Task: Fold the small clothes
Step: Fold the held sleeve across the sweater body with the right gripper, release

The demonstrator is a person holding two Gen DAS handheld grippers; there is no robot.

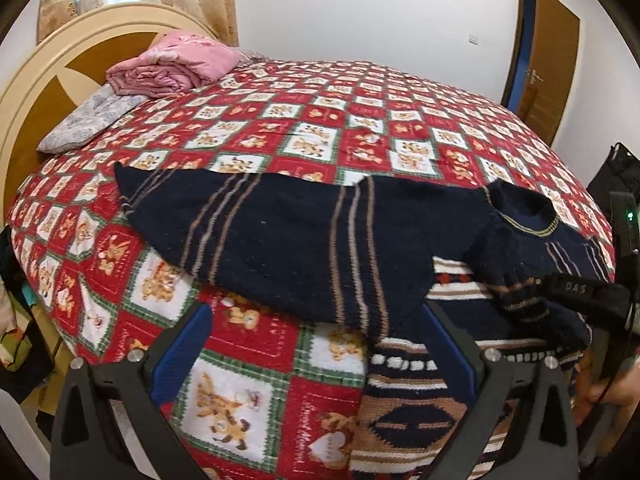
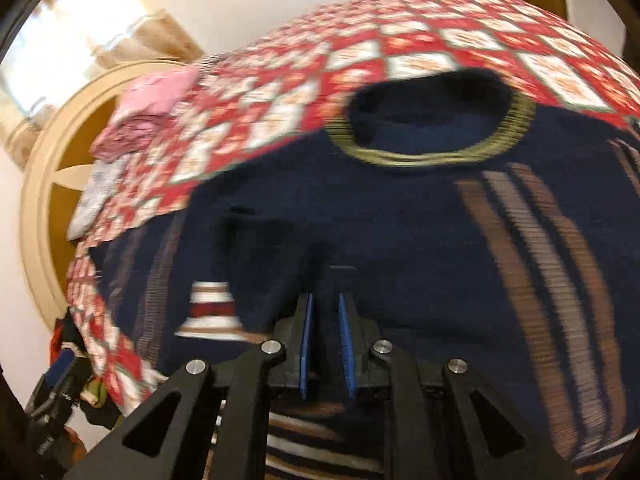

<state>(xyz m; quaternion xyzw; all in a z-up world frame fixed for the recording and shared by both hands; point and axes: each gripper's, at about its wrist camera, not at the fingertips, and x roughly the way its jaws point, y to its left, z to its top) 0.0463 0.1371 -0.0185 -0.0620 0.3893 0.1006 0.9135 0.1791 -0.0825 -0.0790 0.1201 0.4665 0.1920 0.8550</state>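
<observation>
Left gripper [image 1: 316, 344]: jaws stand wide apart with nothing pressed between the blue pads; it hovers over the near edge of the bed, its right pad close by the sweater's near hem, whether touching I cannot tell.
Bedspread [image 1: 248, 128]: red checked quilt covering the bed; a folded pink blanket [image 1: 172, 64] sits far left by the headboard [image 1: 36, 80].
Navy sweater [image 1: 280, 232]: lies spread across the near half of the bed, hem end pointing left, collar [image 2: 432, 120] to the right, thin tan stripes running across it.
Handling: a thick, soft knit, likely light but floppy; it should drape and sag when lifted, and the wool should cling to the quilt rather than slide.
Patterned knit [image 1: 404, 408]: a second garment, brown, white and navy, lies under the sweater's near right part and may drag along if the pinch goes too deep.
Where to hold: I would judge the edges best, hem corner on the left and shoulder or sleeve edge on the right, top layer only.
Right gripper [image 2: 326, 336]: jaws nearly shut, only a slim gap between the pads; it sits low over the navy knit below the collar, and the blurred view leaves unclear whether a fold of wool is pinched.
</observation>
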